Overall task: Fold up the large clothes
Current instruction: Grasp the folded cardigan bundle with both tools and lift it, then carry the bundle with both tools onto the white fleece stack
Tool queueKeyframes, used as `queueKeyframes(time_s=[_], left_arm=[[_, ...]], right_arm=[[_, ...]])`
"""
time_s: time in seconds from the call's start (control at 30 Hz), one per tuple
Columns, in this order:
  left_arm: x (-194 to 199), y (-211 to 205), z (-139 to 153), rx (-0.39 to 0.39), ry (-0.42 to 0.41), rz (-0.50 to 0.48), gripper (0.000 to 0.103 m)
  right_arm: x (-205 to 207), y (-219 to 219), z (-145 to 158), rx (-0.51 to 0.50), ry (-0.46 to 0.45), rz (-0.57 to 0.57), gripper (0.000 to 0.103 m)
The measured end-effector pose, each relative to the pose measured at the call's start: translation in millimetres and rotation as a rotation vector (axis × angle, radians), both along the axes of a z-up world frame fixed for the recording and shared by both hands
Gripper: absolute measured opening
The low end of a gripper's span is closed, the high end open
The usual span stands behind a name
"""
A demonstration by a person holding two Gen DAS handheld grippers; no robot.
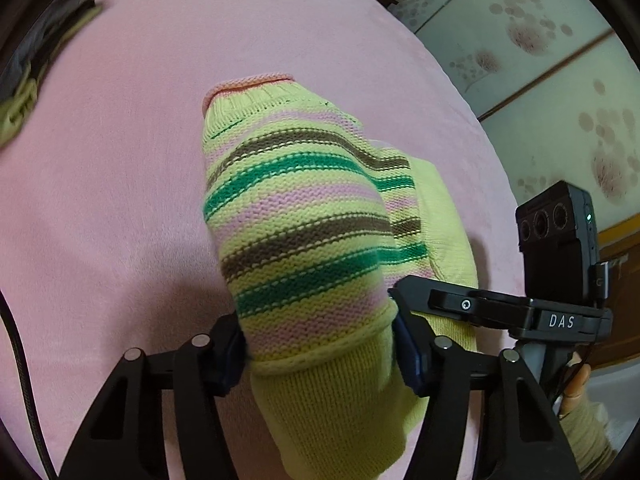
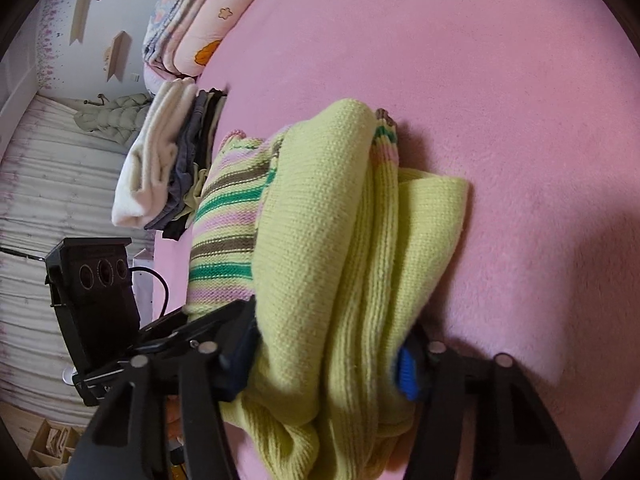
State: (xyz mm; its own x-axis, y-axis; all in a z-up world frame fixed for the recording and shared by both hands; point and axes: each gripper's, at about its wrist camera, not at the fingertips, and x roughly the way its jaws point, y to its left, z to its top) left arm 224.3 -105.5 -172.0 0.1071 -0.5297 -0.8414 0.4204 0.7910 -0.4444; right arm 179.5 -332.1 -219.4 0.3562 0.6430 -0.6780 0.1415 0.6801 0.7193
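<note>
In the left wrist view, a dark and pale heap of clothes [image 1: 28, 76] sits blurred at the upper left edge of the frame, on the pink bedspread [image 1: 120, 200] that fills most of the picture. At the centre, the striped sweater [image 1: 296, 216], yellow-green with green, brown and pink bands, runs from its ribbed collar in the upper middle down to the bottom edge. The left gripper [image 1: 320, 354] at lower centre clamps the knit where the stripes meet the plain ribbed hem, its dark pads pressed into the fabric on both sides. To the lower right, the right gripper [image 1: 500, 312] with its black camera block lies just beside the sweater's far edge. Pale floral panels [image 1: 540, 60] fill the upper right.

In the right wrist view, a wall with small shelves [image 2: 80, 24] is at the upper left, with folded quilts [image 2: 200, 28] beside it. A stack of folded clothes [image 2: 168, 164] lies left of centre on the bedspread, near the sweater. The left gripper's black camera block shows at lower left. The sweater, bunched into thick yellow-green folds, occupies the centre and reaches the bottom edge. The right gripper [image 2: 326, 364] is closed on that bundle, a blue pad [image 2: 408, 372] biting its right side. Bare pink bedspread fills the right.
</note>
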Motion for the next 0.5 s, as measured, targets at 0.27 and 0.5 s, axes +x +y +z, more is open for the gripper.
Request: queueKeyframes(time_s=[0.27, 0.5], left_arm=[[-22, 19, 40, 0.050, -0.078, -0.044, 0.056], [-47, 59, 90, 0.060, -0.126, -0.045, 0.056]], right_arm=[[-21, 14, 26, -0.011, -0.048, -0.037, 0.046], [-47, 49, 64, -0.010, -0.099, -0.025, 0.046]])
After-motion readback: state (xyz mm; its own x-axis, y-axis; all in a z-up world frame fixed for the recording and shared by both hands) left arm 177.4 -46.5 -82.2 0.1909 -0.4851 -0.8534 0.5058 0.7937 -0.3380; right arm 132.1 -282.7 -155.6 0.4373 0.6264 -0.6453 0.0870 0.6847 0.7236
